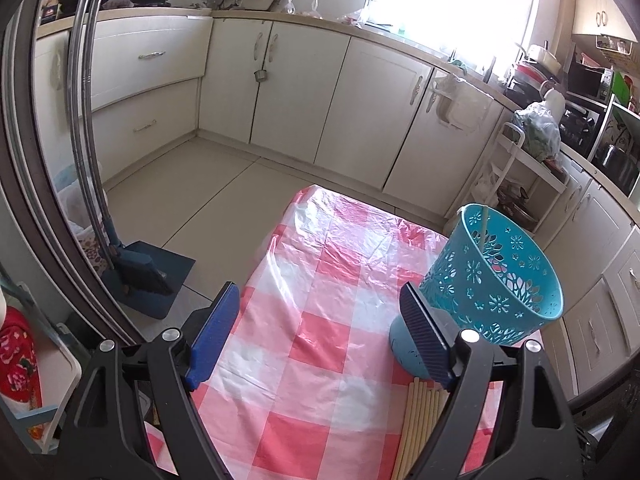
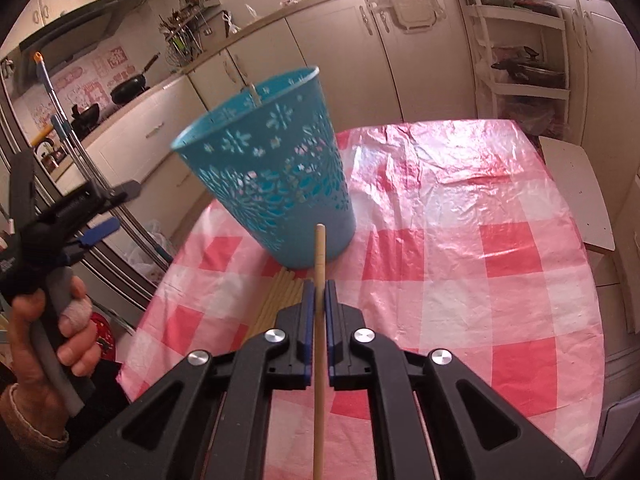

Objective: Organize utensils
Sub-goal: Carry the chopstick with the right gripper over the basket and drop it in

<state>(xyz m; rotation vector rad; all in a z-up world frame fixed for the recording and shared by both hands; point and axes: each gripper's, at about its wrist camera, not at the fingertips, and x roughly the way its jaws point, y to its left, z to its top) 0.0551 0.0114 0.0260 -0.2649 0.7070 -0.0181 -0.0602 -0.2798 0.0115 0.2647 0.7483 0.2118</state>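
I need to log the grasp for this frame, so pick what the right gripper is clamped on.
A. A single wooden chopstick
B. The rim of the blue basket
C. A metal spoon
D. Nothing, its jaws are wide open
A: in the right wrist view the right gripper has its blue pads closed on one wooden chopstick, short of the blue basket.

Right gripper (image 2: 319, 286) clamps a chopstick (image 2: 319, 248) before the teal basket (image 2: 276, 168), seemingly tilted.
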